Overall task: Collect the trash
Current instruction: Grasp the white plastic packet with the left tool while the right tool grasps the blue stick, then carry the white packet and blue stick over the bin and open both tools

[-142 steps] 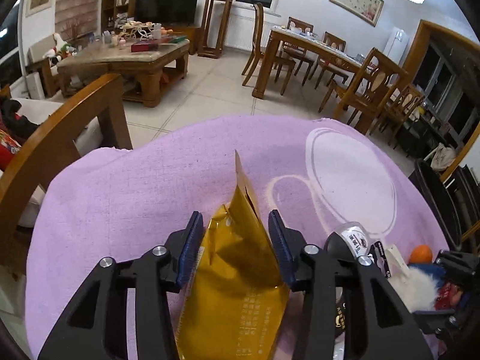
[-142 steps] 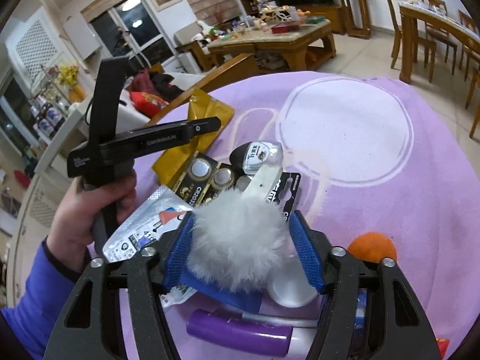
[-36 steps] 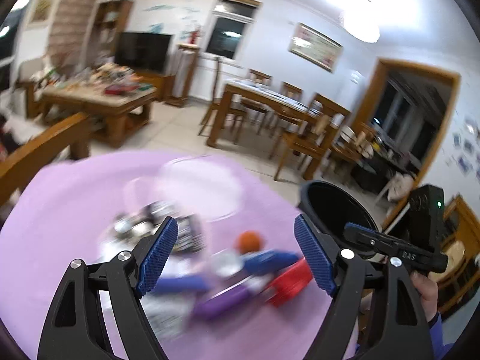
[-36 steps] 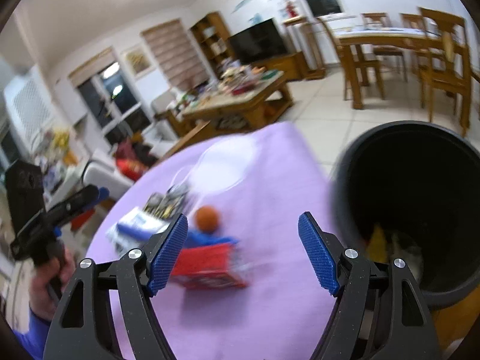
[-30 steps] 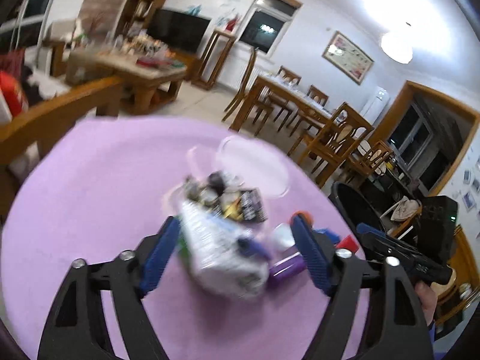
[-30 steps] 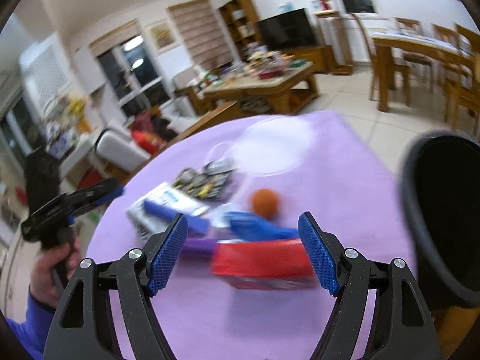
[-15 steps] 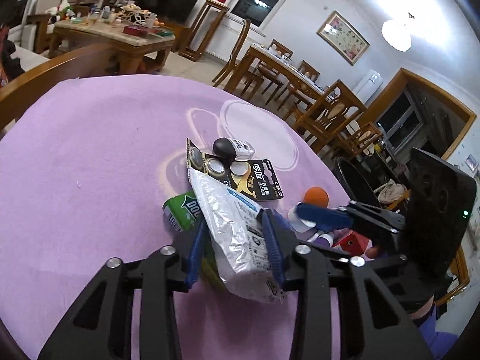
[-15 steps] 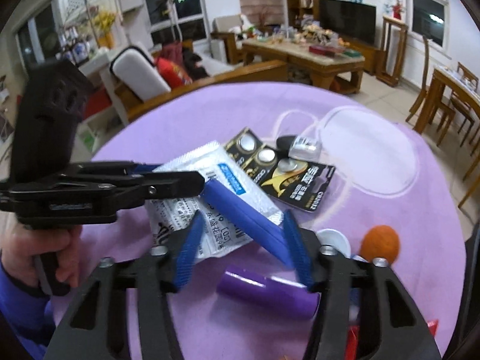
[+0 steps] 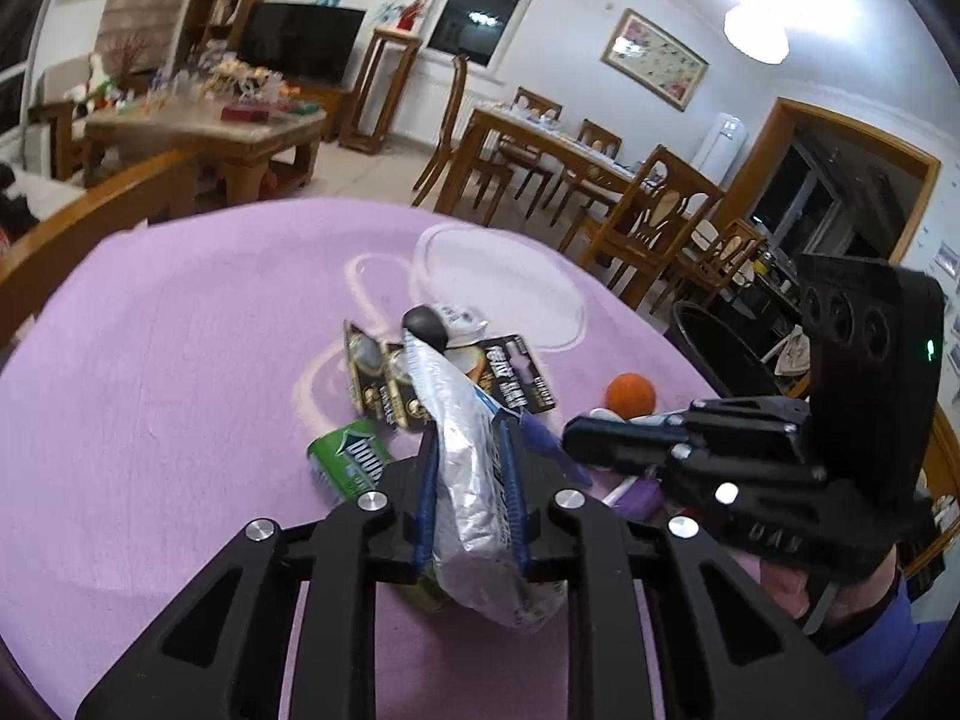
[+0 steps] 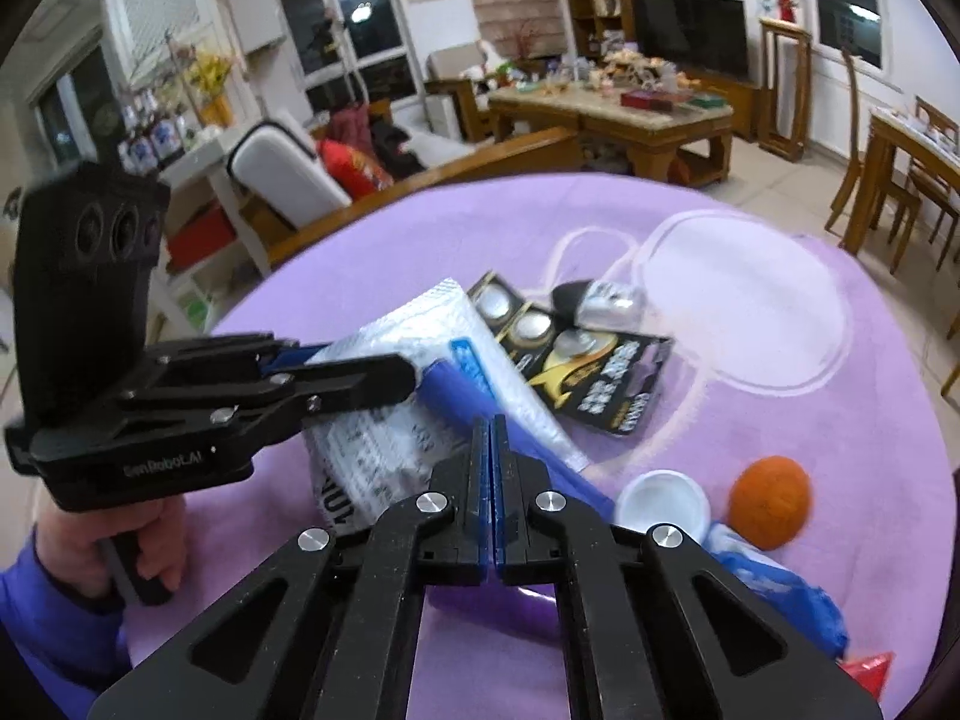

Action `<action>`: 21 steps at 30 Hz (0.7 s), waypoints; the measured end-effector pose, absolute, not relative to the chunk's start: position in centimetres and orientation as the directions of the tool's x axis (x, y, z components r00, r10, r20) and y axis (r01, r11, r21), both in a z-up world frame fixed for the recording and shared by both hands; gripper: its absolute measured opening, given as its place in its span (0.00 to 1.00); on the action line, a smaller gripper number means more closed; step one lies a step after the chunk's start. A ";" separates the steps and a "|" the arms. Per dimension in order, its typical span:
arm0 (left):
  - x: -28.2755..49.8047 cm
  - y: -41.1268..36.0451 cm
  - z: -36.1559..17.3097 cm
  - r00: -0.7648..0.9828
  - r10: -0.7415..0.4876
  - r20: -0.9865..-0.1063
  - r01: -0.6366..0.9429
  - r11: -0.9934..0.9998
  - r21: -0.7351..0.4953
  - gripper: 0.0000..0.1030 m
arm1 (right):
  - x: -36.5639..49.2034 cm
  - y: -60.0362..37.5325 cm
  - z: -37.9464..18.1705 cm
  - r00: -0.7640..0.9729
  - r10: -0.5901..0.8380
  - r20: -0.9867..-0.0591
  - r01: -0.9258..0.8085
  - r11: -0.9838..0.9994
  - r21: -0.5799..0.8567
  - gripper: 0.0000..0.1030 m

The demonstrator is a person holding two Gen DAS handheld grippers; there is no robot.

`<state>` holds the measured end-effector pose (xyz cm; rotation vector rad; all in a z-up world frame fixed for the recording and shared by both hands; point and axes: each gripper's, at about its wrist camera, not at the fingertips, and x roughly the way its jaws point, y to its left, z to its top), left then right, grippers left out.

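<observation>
My left gripper is shut on a silver and white foil packet and holds it over the purple tablecloth. The packet also shows in the right wrist view, clamped by the left gripper. My right gripper is shut; a blue plastic strip runs under its tips, and I cannot tell whether it is pinched. The right gripper also shows in the left wrist view. A black trash bin stands past the table's right edge.
On the cloth lie a black battery card, a green can, an orange ball, a white cap, a purple tube, a blue wrapper and a red wrapper. Wooden chairs stand around.
Both grippers swung back from the bin to the pile. My left gripper closed on the foil packet and lifted it. My right gripper closed fully at the blue strip.
</observation>
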<state>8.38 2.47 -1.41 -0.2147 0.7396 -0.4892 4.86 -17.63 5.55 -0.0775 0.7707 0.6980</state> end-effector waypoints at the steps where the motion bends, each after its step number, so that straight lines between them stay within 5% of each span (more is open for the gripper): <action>1: 8.3 2.4 -1.2 0.637 -0.499 -0.588 0.354 0.866 -0.352 0.18 | 4.7 -18.4 6.0 0.514 0.564 -0.646 -0.600 0.775 0.198 0.02; 5: 8.0 2.0 -0.4 0.647 -0.503 -0.573 0.365 0.864 -0.346 0.17 | 4.0 -20.0 7.6 0.525 0.598 -0.606 -0.604 0.763 0.230 0.02; 9: 8.2 1.4 -0.3 0.644 -0.482 -0.595 0.358 0.876 -0.322 0.17 | 3.6 -18.8 7.3 0.504 0.559 -0.658 -0.645 0.751 0.143 0.05; 11: 8.3 1.3 -0.4 0.637 -0.488 -0.597 0.355 0.873 -0.334 0.17 | 3.3 -17.3 6.4 0.504 0.528 -0.684 -0.663 0.744 0.086 0.20; 16: 7.9 1.0 -0.4 0.642 -0.472 -0.605 0.344 0.882 -0.322 0.17 | 3.5 -15.0 4.6 0.535 0.441 -0.721 -0.675 0.736 -0.051 0.38; 19: 7.8 1.3 -0.4 0.646 -0.464 -0.606 0.342 0.886 -0.313 0.17 | 3.6 -15.0 4.4 0.533 0.447 -0.718 -0.678 0.734 -0.047 0.38; 21: 7.9 1.4 -0.4 0.644 -0.470 -0.604 0.343 0.883 -0.321 0.17 | 3.9 -15.2 4.3 0.517 0.456 -0.724 -0.677 0.735 -0.021 0.24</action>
